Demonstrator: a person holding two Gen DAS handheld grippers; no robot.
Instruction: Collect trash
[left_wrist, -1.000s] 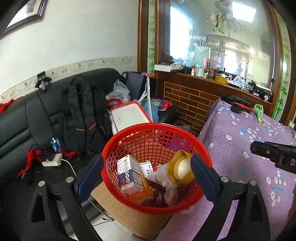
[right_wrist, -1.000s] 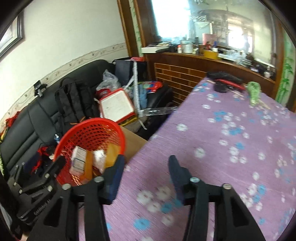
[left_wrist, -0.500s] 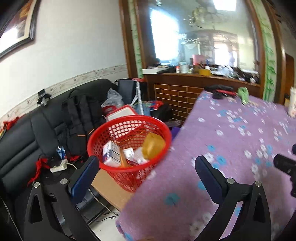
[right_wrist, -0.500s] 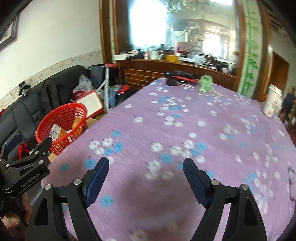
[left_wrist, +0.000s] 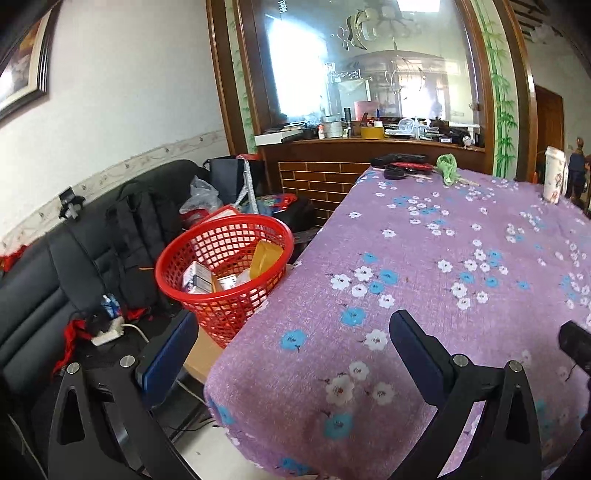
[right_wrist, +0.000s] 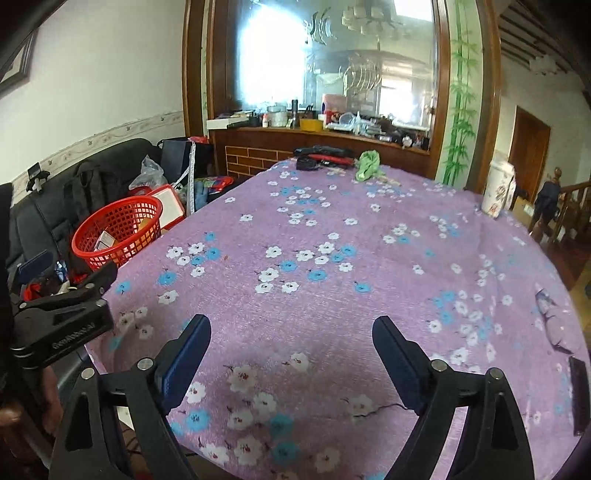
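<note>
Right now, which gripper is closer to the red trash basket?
Left. The left gripper hangs open at the table corner right beside the red basket; the right gripper, also open, sits over the purple tablecloth, farther from it.

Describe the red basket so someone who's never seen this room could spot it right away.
Find the table with the purple flowered cloth. Off its left edge, before the black sofa, stands the red basket. It is the only round, bright red lattice tub there, holding boxes and a yellow piece.

Wide bare purple worktop (right_wrist: 332, 295) lies open ahead; red basket (left_wrist: 221, 273) crowds its left edge, green cloth (right_wrist: 367, 164) and white cup (right_wrist: 498, 192) line the far side.
</note>
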